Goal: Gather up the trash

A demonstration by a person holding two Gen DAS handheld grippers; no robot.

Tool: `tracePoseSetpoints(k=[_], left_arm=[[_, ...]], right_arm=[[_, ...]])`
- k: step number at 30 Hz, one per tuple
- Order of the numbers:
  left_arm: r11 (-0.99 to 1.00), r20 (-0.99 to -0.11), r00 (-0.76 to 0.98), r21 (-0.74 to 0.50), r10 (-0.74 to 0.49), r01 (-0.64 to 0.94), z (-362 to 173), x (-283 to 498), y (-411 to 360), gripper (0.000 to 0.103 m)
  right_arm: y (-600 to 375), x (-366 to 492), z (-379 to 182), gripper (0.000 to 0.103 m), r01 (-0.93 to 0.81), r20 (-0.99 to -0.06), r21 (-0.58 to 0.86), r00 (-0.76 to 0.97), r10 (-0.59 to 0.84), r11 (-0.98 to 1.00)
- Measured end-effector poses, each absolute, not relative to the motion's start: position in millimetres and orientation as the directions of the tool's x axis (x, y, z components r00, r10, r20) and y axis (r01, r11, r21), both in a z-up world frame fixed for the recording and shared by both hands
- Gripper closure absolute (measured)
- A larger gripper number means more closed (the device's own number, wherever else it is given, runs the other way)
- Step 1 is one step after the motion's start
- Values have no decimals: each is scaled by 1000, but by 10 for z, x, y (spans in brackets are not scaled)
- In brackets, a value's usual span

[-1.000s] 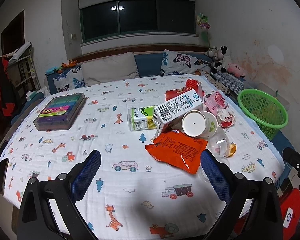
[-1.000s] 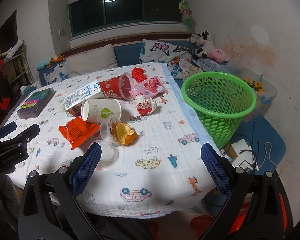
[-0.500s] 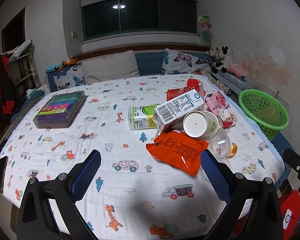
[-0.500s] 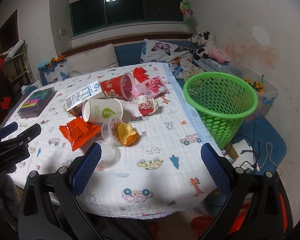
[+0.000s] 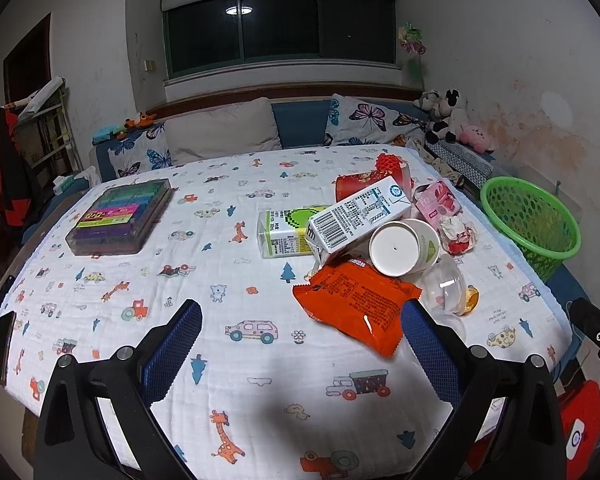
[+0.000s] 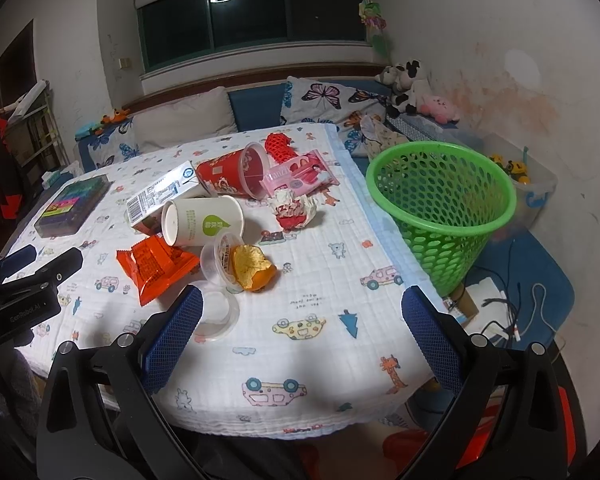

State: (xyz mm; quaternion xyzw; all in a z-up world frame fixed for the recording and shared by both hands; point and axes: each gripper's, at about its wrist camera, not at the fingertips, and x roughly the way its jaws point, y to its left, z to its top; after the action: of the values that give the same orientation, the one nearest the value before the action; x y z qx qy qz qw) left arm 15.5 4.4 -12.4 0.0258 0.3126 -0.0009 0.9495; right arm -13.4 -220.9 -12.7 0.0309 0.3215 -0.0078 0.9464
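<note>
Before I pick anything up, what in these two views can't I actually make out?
- Green basket floor, right wrist view: its own wall hides it.
- Green drink carton, left wrist view: milk carton covers its right end.
- Clear lid, right wrist view: partly behind the right claw finger.

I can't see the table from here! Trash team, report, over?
Left gripper open, empty. Right gripper open, empty. Trash pile untouched on the table; green basket beside it. Nothing in the way.

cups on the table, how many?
2, both lying on their sides: white paper cup mid-pile, red cup behind it by the pink wrapper. Others may be hidden in the pile.
</note>
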Motion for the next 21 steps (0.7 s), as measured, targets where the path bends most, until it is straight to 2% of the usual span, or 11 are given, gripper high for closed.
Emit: tracePoseSetpoints(k=[21], left_arm=[[999, -605, 796, 45, 15, 15, -97, 214, 87, 7]], right_arm=[[-2197, -109, -160, 4, 31, -612, 54, 791, 9, 998]])
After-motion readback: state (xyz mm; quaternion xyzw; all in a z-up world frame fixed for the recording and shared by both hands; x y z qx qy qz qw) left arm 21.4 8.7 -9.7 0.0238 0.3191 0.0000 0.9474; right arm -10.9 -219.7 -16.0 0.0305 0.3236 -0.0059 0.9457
